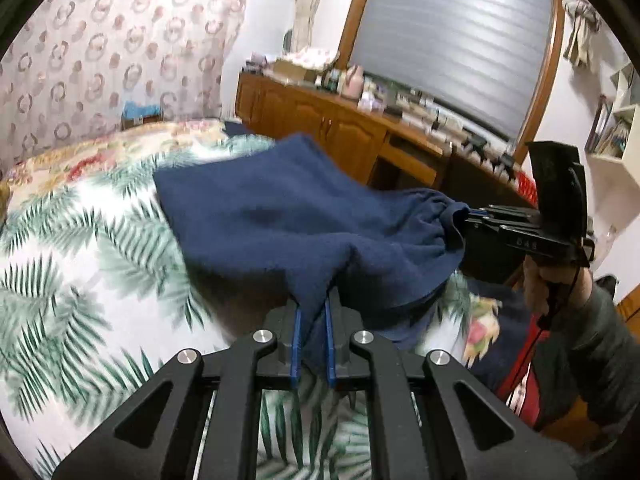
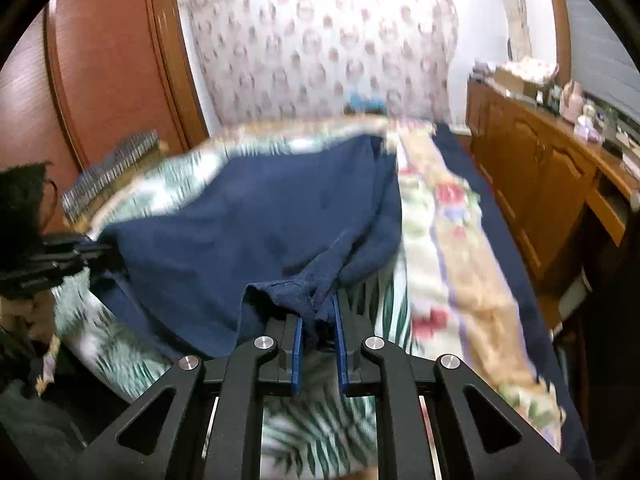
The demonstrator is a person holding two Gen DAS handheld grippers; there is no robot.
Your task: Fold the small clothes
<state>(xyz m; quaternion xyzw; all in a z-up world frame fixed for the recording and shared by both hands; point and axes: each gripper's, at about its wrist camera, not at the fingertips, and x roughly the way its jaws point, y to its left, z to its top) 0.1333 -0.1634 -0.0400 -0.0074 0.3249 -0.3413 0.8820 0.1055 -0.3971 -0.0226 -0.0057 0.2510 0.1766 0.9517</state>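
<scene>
A navy blue garment (image 1: 288,208) is stretched above the palm-leaf bedspread (image 1: 80,264); it also shows in the right wrist view (image 2: 248,224). My left gripper (image 1: 313,312) is shut on one near corner of it. My right gripper (image 2: 318,320) is shut on the other near corner, bunched between the blue pads. In the left wrist view the right gripper (image 1: 476,216) holds the cloth at the right. In the right wrist view the left gripper (image 2: 80,250) holds it at the far left. The garment's far end rests on the bed.
A wooden cabinet (image 1: 340,128) with cluttered items runs along the bed's right side under a shuttered window (image 1: 452,28). A patterned curtain (image 2: 320,40) hangs behind the bed. A wooden wardrobe (image 2: 108,64) stands at left. A floral blanket (image 2: 452,240) lies along the bed's edge.
</scene>
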